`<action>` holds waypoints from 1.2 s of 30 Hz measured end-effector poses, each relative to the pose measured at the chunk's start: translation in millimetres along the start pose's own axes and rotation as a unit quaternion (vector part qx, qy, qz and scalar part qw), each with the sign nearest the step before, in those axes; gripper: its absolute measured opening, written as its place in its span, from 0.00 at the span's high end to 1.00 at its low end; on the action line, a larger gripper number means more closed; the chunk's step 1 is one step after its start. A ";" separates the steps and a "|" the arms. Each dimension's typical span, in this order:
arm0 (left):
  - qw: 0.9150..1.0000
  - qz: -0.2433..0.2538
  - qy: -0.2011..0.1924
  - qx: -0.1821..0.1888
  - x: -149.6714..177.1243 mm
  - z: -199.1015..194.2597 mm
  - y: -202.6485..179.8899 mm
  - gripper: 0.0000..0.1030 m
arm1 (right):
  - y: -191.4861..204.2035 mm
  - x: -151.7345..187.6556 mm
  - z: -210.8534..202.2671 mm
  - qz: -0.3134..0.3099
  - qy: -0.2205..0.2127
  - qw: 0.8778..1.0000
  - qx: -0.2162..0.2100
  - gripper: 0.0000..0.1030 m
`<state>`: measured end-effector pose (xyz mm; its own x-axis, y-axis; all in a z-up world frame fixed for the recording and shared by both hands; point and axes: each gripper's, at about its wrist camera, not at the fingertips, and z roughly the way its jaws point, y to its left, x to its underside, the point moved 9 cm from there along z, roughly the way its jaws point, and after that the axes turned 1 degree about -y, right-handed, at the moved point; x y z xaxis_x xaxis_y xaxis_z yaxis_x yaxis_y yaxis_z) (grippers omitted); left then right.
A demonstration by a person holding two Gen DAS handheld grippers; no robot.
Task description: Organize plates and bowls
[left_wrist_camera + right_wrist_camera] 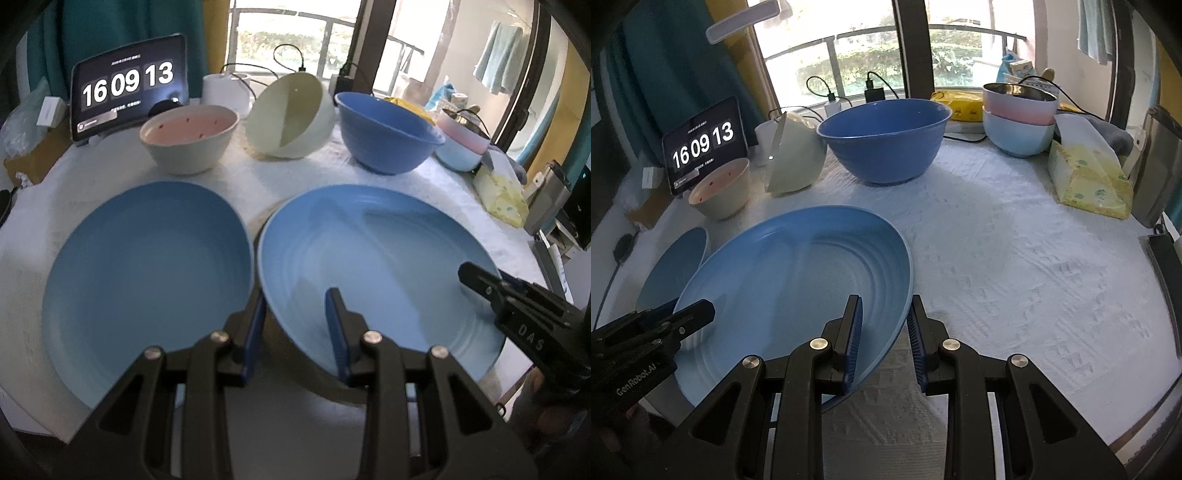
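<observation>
We are holding both tools at the near edge of the ridged blue plate (369,258), which is sitting on the white-clothed worktop (1015,258). Our left tool (295,314) is standing with its fingers spread apart, one blue pad over the gap between the two plates and the other pad inside the ridged plate, so its left rim is lying between them without being pinched. Our right tool (884,321) is likewise standing parted, one pad inside the same plate and one outside, straddling its right rim; we are seeing a small gap on the outer side.

The second, plain blue plate (147,273) is lying just beside the ridged one on its left, the rims nearly touching.

Farther back we are seeing a row of bowls: a cream bowl with a pink inside (190,138) upright at the left, a pale green bowl (290,114) tipped on its side in the middle, and a deep blue bowl (884,138) upright to the right. Beyond that, a pink bowl nested in a light blue bowl (1019,123) is standing near a tissue pack (1087,177). A tablet clock (127,88) is leaning behind the cream bowl.
</observation>
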<state>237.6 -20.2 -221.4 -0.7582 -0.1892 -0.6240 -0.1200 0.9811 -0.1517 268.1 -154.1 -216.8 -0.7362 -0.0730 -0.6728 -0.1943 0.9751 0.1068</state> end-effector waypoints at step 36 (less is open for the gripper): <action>0.998 -0.013 -0.059 -0.016 -19.7 -35.7 24.5 0.54 | -0.3 -19.0 -15.1 -0.012 -0.028 0.999 0.035 0.61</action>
<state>226.7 9.0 -185.5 -0.6745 -0.2171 -0.7056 -0.1612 0.9760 -0.1462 272.4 -156.2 -193.0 -0.6946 -0.0869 -0.7142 -0.1647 0.9855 0.0403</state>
